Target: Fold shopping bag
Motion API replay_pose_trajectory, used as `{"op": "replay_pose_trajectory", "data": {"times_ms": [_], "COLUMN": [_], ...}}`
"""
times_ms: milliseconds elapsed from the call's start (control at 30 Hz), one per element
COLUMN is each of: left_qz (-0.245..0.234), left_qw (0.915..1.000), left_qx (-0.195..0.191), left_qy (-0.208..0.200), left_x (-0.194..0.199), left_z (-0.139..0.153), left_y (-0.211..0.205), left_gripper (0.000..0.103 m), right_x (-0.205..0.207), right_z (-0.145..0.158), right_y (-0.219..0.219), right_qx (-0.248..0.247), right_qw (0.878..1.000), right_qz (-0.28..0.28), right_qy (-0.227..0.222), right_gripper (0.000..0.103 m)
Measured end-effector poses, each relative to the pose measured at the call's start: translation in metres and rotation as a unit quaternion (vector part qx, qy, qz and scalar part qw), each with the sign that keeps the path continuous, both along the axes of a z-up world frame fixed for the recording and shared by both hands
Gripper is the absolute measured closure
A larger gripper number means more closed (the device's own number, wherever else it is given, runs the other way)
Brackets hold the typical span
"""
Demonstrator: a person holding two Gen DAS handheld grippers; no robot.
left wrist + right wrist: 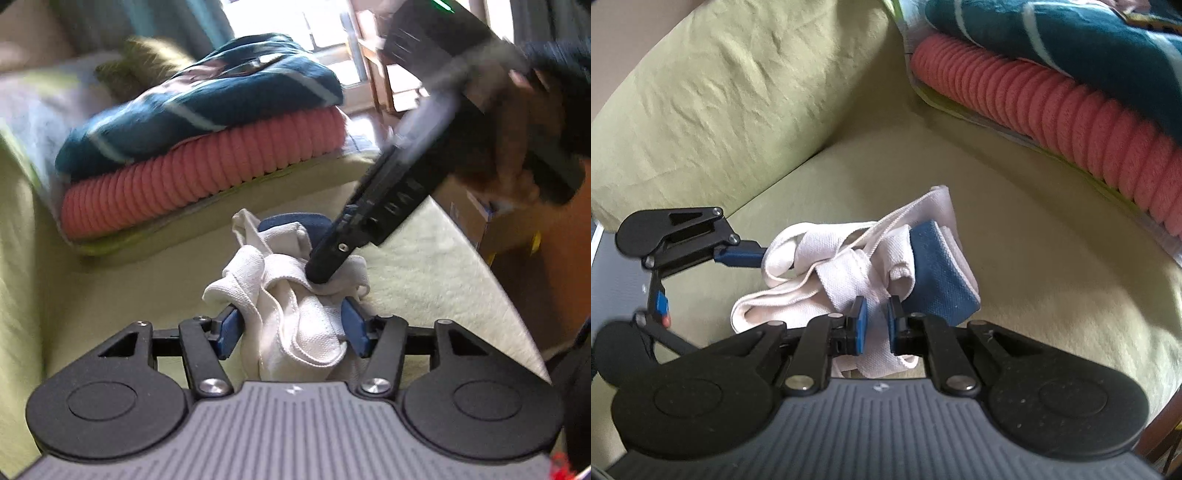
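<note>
We see the left gripper [291, 326] with its blue pads [352, 325] pressed against a bunched wad of the white shopping bag [295, 314], clamped on it from both sides. The right gripper [873, 325] pinches a flat white strap [877, 334] of the same bag between nearly closed pads; in the left wrist view it comes down steeply from the upper right, and a hand [517, 147] grips its body, though blur hides the fingers. The bag, with a blue panel [938, 273], lies crumpled on the green sofa seat [1034, 258]. Beyond the bag the seat is open up to the backrest [720, 92]. Past the bag's far side, a pink ribbed blanket [207, 173] under a teal one [207, 99] fills the seat.
</note>
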State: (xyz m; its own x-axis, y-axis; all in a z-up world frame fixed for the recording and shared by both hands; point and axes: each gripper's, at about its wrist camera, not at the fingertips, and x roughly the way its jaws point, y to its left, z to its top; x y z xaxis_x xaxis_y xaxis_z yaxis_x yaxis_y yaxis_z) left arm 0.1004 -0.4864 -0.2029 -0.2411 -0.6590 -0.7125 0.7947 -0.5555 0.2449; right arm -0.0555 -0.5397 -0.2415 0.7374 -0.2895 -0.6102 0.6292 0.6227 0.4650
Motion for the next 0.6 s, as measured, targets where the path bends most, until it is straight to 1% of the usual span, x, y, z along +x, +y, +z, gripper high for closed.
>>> {"op": "replay_pose_trajectory", "data": {"times_ms": [33,67,100,200,300,367,433,467,500,533,600], "left_qz": [0.014,0.027,0.035,0.042,0.032,0.025,0.022,0.020,0.020,0.020,0.021], "left_qw": [0.9997,0.9990,0.9987,0.9990,0.9993,0.9993,0.9993,0.9994,0.9994,0.9994,0.9995], "left_qx": [0.005,0.008,0.007,-0.003,-0.017,-0.021,-0.021,-0.021,-0.021,-0.020,-0.019], "left_qy": [0.019,0.036,0.038,0.015,-0.012,-0.019,-0.020,-0.020,-0.019,-0.017,-0.014], "left_x": [0.005,0.010,0.010,0.002,-0.004,-0.006,-0.005,-0.004,-0.004,-0.003,-0.002], "left_z": [0.001,0.000,-0.002,-0.006,-0.009,-0.010,-0.010,-0.010,-0.011,-0.011,-0.011], "left_y": [-0.001,-0.001,0.000,0.002,0.005,0.005,0.006,0.007,0.008,0.007,0.007], "left_gripper": [0.049,0.049,0.049,0.049,0.049,0.049,0.049,0.049,0.049,0.049,0.049], "right_x": [0.001,0.001,0.002,0.002,-0.001,-0.008,-0.017,-0.022,-0.028,-0.033,-0.040], "right_z": [0.000,-0.001,-0.001,-0.002,-0.004,-0.008,-0.013,-0.015,-0.015,-0.015,-0.020], "right_y": [0.000,0.000,-0.001,0.000,0.001,0.001,0.000,0.000,0.001,0.003,0.005], "right_qx": [-0.004,-0.005,-0.006,-0.007,-0.001,0.016,0.046,0.061,0.072,0.083,0.106], "right_qw": [1.000,1.000,1.000,1.000,1.000,0.998,0.994,0.991,0.988,0.984,0.977], "right_qz": [0.001,0.000,0.000,-0.005,-0.017,-0.032,-0.054,-0.065,-0.081,-0.096,-0.118], "right_qy": [0.000,-0.001,-0.001,-0.004,-0.018,-0.044,-0.079,-0.097,-0.110,-0.123,-0.140], "right_gripper": [0.096,0.096,0.096,0.096,0.095,0.093,0.087,0.080,0.069,0.063,0.032]}}
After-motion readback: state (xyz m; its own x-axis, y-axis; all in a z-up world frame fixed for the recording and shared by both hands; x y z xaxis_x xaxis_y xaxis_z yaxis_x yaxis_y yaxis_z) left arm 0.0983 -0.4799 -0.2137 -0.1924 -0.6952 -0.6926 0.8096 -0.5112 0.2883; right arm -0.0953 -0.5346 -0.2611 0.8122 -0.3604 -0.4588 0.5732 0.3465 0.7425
